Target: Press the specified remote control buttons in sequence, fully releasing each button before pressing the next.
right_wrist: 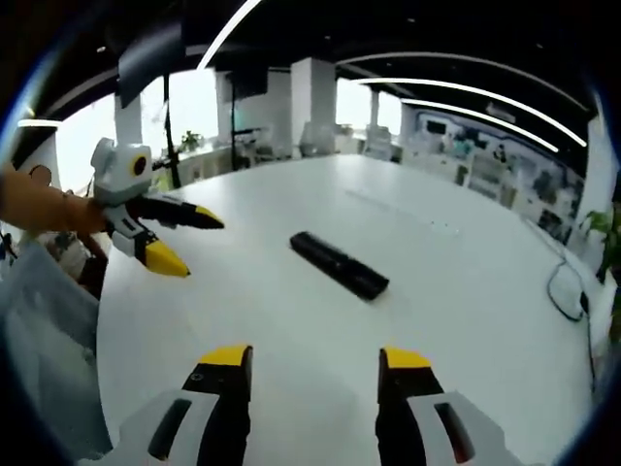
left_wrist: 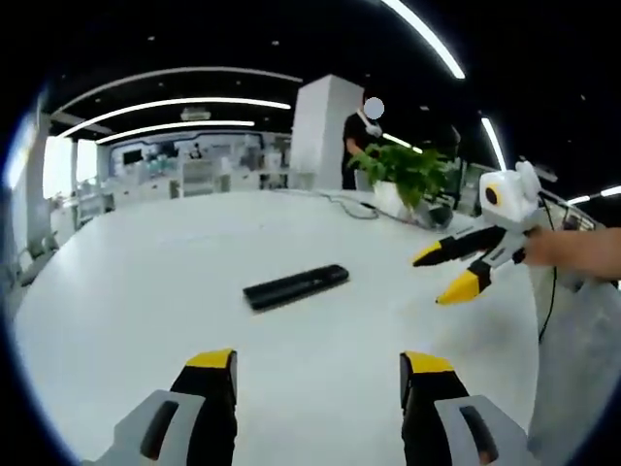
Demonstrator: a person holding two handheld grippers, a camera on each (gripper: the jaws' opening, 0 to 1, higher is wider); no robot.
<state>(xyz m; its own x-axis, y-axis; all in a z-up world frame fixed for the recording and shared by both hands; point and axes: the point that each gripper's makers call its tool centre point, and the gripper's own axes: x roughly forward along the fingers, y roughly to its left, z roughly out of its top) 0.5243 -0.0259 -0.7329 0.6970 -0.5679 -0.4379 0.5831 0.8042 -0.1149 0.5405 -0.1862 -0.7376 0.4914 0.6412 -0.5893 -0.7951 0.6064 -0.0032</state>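
A long black remote control lies flat on the white table, alone near its middle. My left gripper stands open short of it, nothing between its yellow-tipped jaws. In the right gripper view the remote lies slantwise ahead of my right gripper, which is also open and empty. Each gripper appears in the other's view, hovering above the table beside the remote: the right one held by a hand at the right, the left one at the left. Both show spread jaws.
A potted green plant stands at the table's far edge, with a cable trailing beside it. A person stands behind the table by a white pillar. Another cable loops near the table's right edge. Desks and chairs fill the background.
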